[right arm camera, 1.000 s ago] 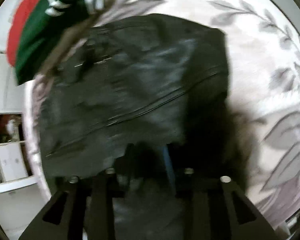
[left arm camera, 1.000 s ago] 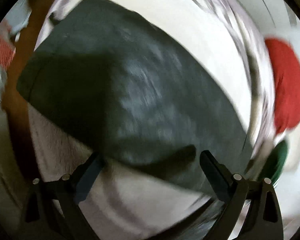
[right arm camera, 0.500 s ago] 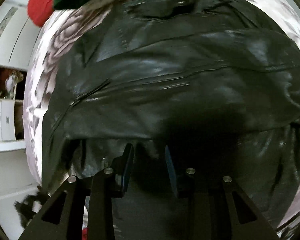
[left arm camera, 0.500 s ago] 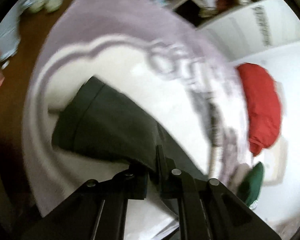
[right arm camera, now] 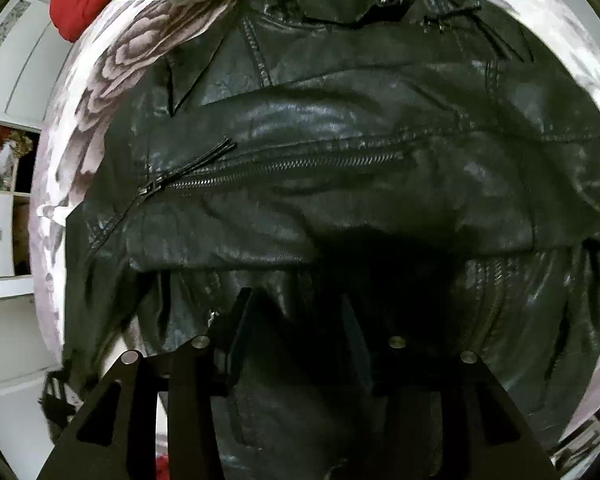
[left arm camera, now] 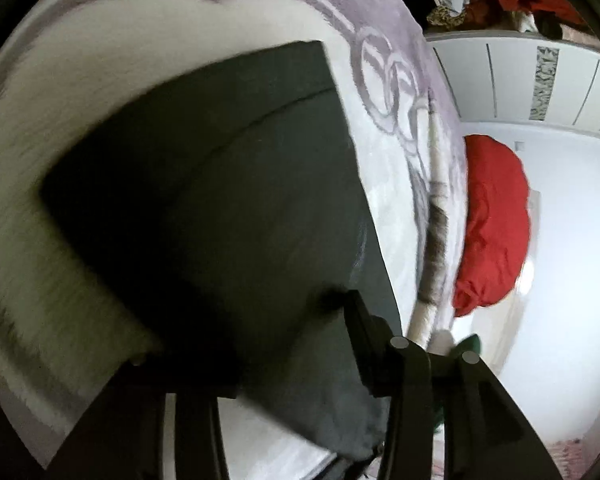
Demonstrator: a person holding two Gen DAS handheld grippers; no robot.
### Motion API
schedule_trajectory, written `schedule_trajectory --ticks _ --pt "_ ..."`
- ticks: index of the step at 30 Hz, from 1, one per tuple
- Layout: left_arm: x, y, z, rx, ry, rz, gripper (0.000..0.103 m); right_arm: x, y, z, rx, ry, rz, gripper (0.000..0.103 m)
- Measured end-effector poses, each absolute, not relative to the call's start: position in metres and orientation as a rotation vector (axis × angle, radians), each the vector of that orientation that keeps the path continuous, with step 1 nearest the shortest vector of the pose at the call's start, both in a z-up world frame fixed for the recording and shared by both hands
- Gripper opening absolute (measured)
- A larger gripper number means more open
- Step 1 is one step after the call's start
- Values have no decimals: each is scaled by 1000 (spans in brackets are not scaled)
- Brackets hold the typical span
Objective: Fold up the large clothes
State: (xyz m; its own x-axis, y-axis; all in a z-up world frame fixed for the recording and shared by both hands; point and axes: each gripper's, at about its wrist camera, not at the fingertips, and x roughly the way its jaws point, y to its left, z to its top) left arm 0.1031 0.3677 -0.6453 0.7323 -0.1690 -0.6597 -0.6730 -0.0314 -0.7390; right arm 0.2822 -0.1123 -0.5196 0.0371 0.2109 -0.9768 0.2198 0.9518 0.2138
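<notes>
One black leather jacket (right arm camera: 340,152) lies on the floral blanket (right arm camera: 116,60), collar pointing away from the right gripper (right arm camera: 296,320), its zipper (right arm camera: 276,168) running crosswise. Both the left gripper (left arm camera: 252,344) and the right have jaws apart over it, gripping nothing. One red cushion (left arm camera: 492,220) lies beyond the blanket.

Left gripper (left arm camera: 260,344): matte black angular fingers, round silver screw heads; right gripper (right arm camera: 296,320): black fingers, triangular cut-outs, four silver screws.
</notes>
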Motion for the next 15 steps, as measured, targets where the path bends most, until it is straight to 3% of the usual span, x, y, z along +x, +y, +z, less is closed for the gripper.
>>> schedule_trajectory --ticks 2,4,6,13,15 --pt "106 365 -636 -1532 707 507 39 284 -108 -514 307 1537 -28 50" --pt "116 360 -624 -1443 710 557 32 285 -103 -508 262 1527 -34 50" --pt "125 354 -608 -1315 718 611 7 286 -98 -503 178 1522 -66 51" --pt "159 344 -558 -1017 715 635 4 297 -76 -500 -271 1429 -224 51" --pt "171 336 -537 -921 708 614 4 302 -80 -506 -295 1428 -248 60"
